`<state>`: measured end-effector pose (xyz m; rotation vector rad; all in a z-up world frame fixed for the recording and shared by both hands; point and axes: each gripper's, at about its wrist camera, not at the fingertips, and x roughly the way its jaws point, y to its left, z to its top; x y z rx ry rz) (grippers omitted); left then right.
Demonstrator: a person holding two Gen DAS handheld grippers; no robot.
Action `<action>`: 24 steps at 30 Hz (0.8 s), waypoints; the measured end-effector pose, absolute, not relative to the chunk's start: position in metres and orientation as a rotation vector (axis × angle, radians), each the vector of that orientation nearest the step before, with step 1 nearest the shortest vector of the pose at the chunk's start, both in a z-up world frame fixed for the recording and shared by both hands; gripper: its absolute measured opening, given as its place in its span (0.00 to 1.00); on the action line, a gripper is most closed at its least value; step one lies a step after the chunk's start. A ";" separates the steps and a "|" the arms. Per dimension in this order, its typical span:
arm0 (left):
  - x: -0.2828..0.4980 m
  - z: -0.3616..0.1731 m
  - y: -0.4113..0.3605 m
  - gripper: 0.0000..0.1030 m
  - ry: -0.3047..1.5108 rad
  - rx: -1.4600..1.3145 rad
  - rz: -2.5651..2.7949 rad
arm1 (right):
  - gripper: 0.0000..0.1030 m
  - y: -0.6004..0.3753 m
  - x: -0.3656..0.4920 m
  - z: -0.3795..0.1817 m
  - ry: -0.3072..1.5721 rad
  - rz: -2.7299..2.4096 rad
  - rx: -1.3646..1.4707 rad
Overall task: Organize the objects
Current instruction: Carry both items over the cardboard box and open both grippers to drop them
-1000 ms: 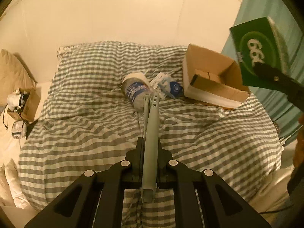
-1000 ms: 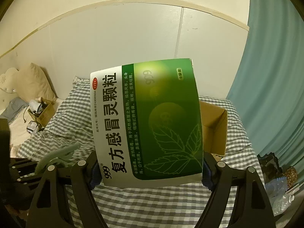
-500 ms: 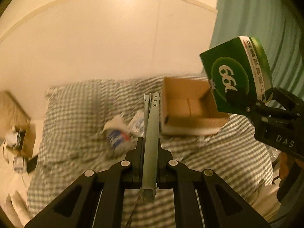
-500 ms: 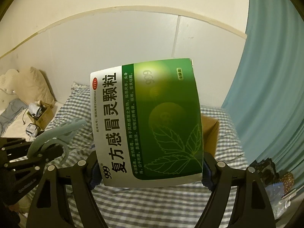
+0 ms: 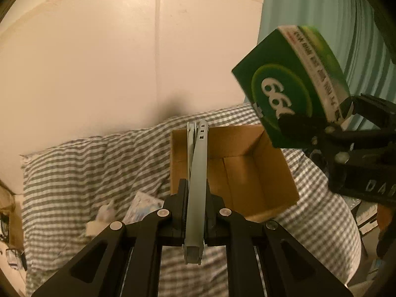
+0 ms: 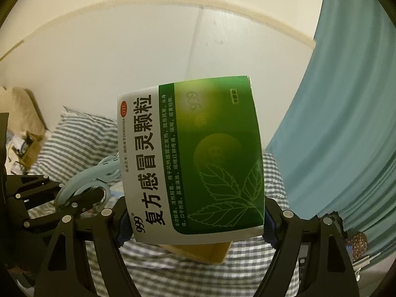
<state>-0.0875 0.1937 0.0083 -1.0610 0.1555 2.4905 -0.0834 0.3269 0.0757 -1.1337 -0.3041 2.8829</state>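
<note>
An open cardboard box lies on the checked bed. My left gripper is shut on a pale grey-blue plastic hanger, held edge-on over the box's left side; the hanger also shows in the right wrist view. My right gripper is shut on a green and white medicine box, held in the air above the cardboard box's right rim. The medicine box also shows in the left wrist view. Only a corner of the cardboard box shows under the medicine box.
The bed has a grey-checked cover. Small packets and a roll lie left of the cardboard box. A teal curtain hangs at the right, a white wall behind. A small box of clutter sits at the far left.
Both grippers moved forward toward the cardboard box. The hanger now sits over the box's left side and the medicine box is over its right rim. Both grips are unchanged.
</note>
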 end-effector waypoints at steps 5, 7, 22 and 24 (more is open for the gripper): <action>-0.121 -0.026 0.216 0.09 0.171 -1.115 2.466 | 0.77 0.348 -0.125 0.029 -0.284 2.818 -1.265; -0.131 -0.040 0.220 0.09 0.177 -1.140 2.461 | 0.77 0.355 -0.135 0.014 -0.275 2.796 -1.302; -0.133 -0.038 0.217 0.58 0.201 -1.110 2.517 | 0.89 0.388 -0.158 0.006 -0.071 2.798 -1.262; -0.129 -0.026 0.210 0.60 0.193 -1.094 2.529 | 0.89 0.389 -0.148 0.026 -0.075 2.806 -1.214</action>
